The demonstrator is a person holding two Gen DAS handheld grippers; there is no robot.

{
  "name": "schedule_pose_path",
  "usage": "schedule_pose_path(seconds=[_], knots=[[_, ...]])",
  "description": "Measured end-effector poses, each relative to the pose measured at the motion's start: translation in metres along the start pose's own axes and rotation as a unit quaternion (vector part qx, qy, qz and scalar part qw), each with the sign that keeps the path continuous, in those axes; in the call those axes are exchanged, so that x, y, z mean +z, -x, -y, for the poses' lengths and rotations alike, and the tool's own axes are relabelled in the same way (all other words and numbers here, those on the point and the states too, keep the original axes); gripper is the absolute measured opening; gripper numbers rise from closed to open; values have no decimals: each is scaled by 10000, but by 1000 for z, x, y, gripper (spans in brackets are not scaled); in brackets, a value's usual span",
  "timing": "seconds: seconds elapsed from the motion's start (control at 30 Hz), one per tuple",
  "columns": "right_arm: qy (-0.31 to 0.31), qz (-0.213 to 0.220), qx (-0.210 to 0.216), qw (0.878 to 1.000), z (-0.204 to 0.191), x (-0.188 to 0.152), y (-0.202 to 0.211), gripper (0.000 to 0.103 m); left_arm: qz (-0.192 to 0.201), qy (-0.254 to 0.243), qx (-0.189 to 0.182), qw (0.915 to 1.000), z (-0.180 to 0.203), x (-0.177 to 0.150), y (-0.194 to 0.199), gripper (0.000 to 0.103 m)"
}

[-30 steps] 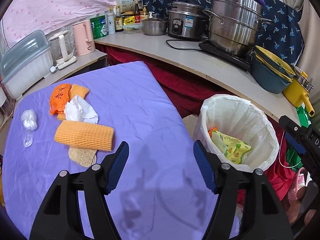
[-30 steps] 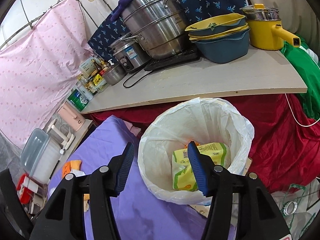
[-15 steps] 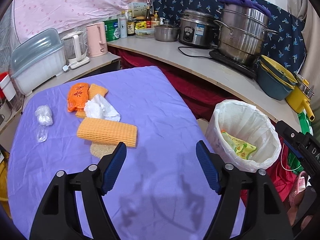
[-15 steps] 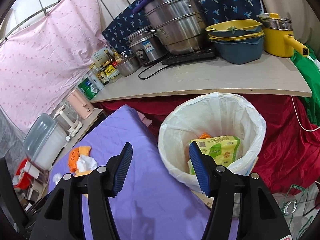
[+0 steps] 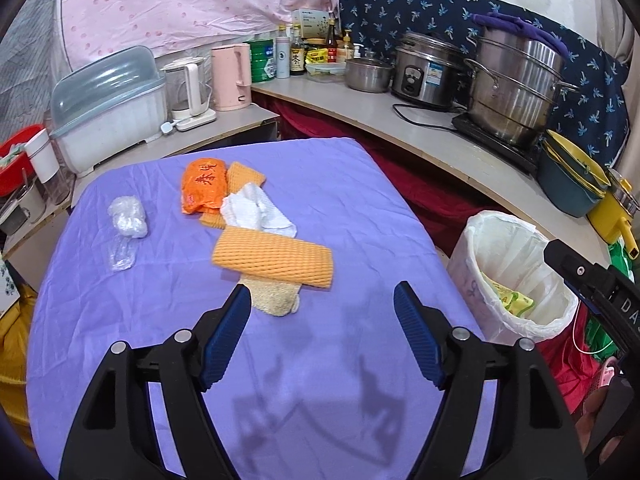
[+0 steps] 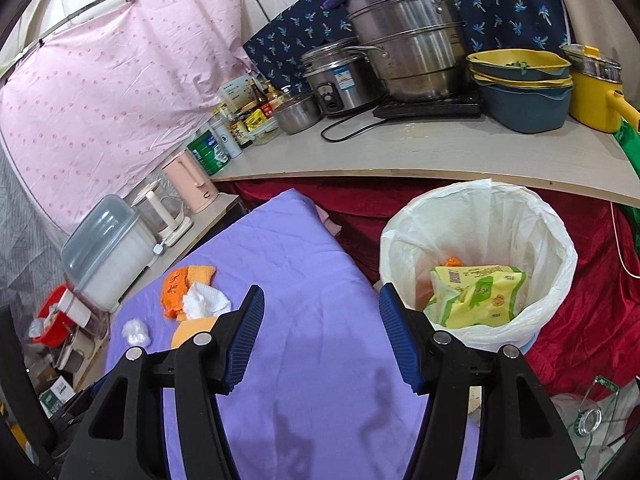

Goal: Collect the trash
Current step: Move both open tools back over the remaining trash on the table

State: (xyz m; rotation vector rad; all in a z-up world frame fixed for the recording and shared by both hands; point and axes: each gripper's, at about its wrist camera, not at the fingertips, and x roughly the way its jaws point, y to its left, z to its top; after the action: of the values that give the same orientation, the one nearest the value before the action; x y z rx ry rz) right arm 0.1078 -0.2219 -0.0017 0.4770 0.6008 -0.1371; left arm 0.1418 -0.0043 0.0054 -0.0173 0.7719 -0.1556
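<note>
Trash lies on the purple-clothed table (image 5: pixel 160 320): an orange foam net (image 5: pixel 274 258) over a beige scrap (image 5: pixel 276 300), a white tissue (image 5: pixel 256 210), an orange wrapper (image 5: pixel 202 190), and a clear plastic wad (image 5: pixel 128 216). My left gripper (image 5: pixel 322 292) hovers open just short of the foam net, holding nothing. The white-lined bin (image 5: pixel 512 240) stands right of the table with a yellow-green packet (image 6: pixel 480 292) inside. My right gripper (image 6: pixel 322 292) is open and empty over the table's edge, left of the bin (image 6: pixel 476 196). In the right wrist view the tissue (image 6: pixel 204 304) and wrapper (image 6: pixel 174 292) lie far left.
A curved counter (image 5: pixel 440 148) behind the table carries a steamer pot (image 5: pixel 516 92), a rice cooker (image 5: pixel 424 72), bottles and stacked basins (image 5: pixel 568 184). A dish box (image 5: pixel 108 108) and kettles (image 5: pixel 232 76) stand at the back left. Red cloth (image 6: pixel 580 312) drapes around the bin.
Both grippers have drawn back and leftward from the bin toward the table. The trash pile now sits nearer the middle of the left wrist view, and the bin has slid right in both views.
</note>
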Motion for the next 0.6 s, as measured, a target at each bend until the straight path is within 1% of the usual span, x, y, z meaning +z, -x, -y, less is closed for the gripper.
schedule_pose_path(seconds=[0.3,0.6], knots=[[274,-112,132,9995,-33,-10,-7,60,5,244,111,9996,-32,-3,4,70],[630,-335,275,9971,-75,-24,-24,60,-61,607,320,9976,-79,-8,0,70]])
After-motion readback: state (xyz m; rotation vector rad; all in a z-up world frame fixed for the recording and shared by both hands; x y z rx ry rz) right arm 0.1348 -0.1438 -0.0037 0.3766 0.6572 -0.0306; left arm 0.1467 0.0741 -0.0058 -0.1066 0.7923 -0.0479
